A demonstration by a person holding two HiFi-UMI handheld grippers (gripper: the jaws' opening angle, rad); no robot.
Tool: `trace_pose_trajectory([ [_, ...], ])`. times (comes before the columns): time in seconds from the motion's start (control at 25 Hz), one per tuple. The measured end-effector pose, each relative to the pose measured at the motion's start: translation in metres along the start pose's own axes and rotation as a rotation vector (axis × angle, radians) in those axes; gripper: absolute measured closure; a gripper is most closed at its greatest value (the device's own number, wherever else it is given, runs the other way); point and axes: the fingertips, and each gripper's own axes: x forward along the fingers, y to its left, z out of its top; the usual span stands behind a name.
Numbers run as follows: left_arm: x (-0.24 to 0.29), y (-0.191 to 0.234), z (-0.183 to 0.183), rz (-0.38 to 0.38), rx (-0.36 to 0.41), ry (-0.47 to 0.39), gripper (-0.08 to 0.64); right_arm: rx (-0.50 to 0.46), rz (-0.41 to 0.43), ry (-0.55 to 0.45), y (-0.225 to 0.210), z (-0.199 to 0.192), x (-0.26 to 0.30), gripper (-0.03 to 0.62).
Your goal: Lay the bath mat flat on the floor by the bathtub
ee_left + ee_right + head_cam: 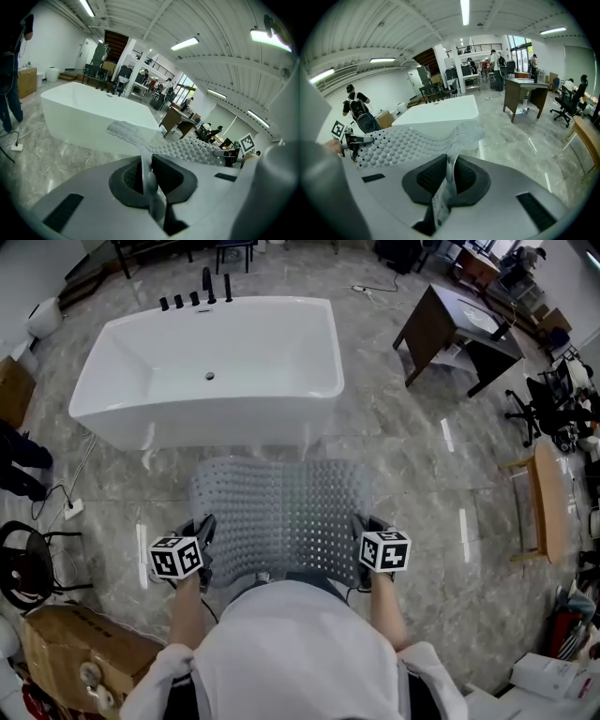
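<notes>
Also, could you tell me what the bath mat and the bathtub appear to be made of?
Bath mat: probably soft translucent grey plastic or rubber; it droops and ripples, studded with bumps and holes.
Bathtub: white, perhaps acrylic or ceramic; smooth walls with a sheen.

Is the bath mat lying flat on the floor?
No, the bath mat hangs wavy, clamped in the left tongs and right tongs.
</notes>
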Motion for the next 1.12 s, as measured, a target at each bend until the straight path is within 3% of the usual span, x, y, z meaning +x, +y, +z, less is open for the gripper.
trace_pose_trajectory([
  [0.52,0.061,-0.021,0.028,0.067,-0.024,-0.022,0.515,-0.059,0.041,0.033,-0.06,0.048,0.044,0.549],
  [0.84,0.086,0.009,0.057,0.032,-0.009,0.009,0.515,-0.018,-0.004,0.036,-0.052,0.067,0.075,0.549],
  [1.12,0.1,0.057,0.1,-0.026,0.037,0.043,0.515,0.033,-0.067,0.018,-0.019,0.087,0.102,0.549],
])
